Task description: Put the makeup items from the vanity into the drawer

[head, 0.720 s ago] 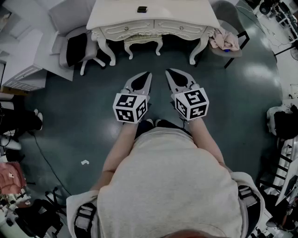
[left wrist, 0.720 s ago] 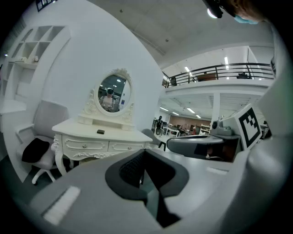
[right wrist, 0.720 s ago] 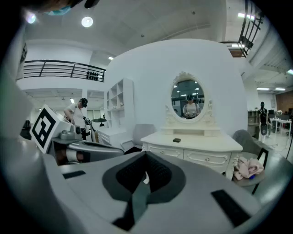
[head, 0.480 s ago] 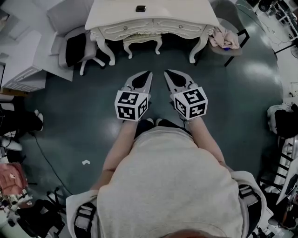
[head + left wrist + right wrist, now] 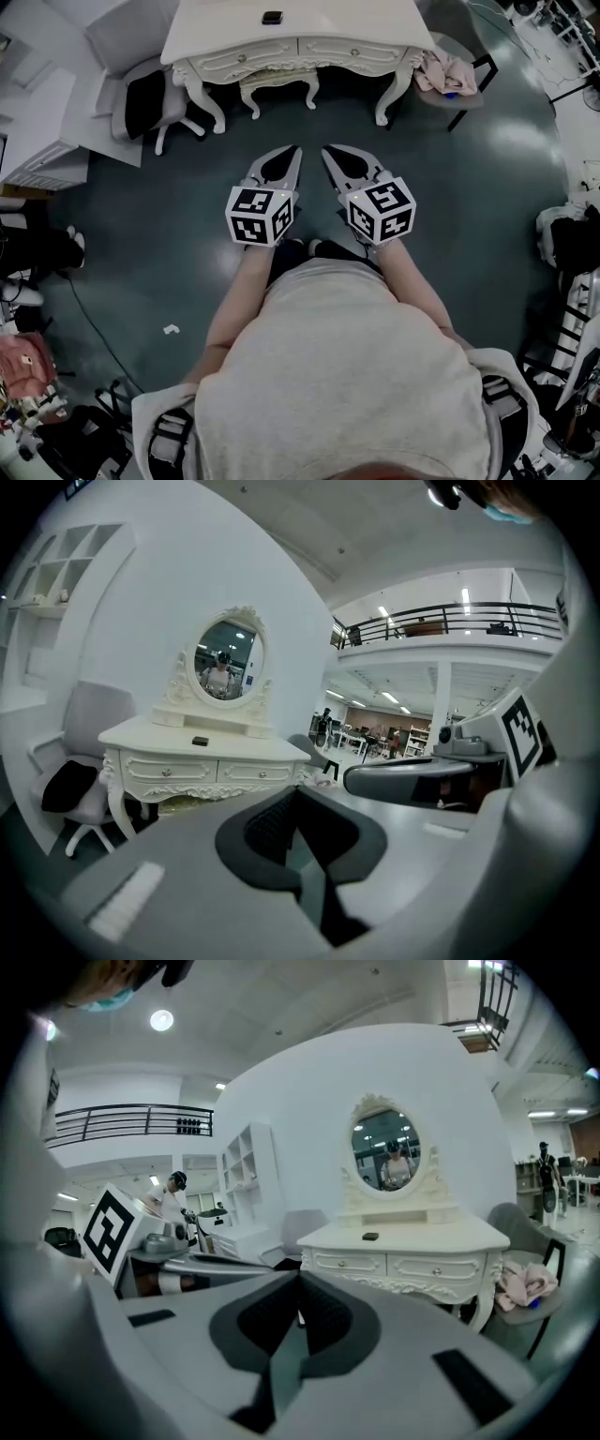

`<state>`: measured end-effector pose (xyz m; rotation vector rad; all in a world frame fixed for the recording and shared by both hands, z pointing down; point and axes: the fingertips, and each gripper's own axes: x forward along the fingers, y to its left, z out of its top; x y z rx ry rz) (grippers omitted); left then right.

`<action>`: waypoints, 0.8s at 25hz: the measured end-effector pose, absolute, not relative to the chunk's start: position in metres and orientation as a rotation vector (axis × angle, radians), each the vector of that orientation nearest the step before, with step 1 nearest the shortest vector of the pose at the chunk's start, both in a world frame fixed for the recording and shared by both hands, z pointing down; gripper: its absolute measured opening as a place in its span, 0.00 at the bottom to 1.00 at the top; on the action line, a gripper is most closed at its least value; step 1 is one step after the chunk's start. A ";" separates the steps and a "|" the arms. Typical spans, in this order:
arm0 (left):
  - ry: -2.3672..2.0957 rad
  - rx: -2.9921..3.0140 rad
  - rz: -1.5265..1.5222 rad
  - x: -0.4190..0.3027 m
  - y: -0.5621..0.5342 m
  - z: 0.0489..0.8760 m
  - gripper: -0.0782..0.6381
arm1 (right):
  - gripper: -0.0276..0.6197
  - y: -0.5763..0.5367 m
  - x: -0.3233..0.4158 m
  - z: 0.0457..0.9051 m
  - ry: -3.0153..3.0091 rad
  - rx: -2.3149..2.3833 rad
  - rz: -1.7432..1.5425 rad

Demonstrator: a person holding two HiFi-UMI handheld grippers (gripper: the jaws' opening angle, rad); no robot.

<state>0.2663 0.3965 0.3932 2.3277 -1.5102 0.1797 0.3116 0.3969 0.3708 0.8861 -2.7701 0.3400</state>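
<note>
At the bottom of the head view the person's torso (image 5: 337, 375) fills the frame, with both forearms reaching up toward the centre. There the left gripper (image 5: 293, 153) and right gripper (image 5: 328, 153) sit side by side, close but apart, over bare dark floor (image 5: 141, 244), their tips angled toward each other. Each gripper's own view shows its jaws clenched, pads together with nothing between them. Well beyond them, at the top centre, stands the white vanity (image 5: 356, 23). The only item (image 5: 273, 17) visible on it is small, dark and flat; it lies on the top near the back middle, in front of the oval mirror (image 5: 225, 660). Two drawers (image 5: 246, 58) run across the vanity's front, both closed. A chair (image 5: 127, 37) carrying a black cloth (image 5: 150, 98) stands at the vanity's left in the frame. A second chair (image 5: 518, 1224), with a pink cloth (image 5: 442, 75) on it, stands at the vanity's right.
</note>
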 end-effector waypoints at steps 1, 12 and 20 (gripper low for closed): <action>-1.491 2.329 0.188 0.271 0.397 0.395 0.12 | 0.05 0.397 0.313 0.372 -2.773 0.873 0.345; -1.488 2.256 0.221 0.281 0.397 0.419 0.12 | 0.05 0.383 0.326 0.399 -2.724 0.862 0.411; -1.460 2.321 0.176 0.249 0.321 0.418 0.12 | 0.05 0.308 0.303 0.403 -2.727 0.938 0.411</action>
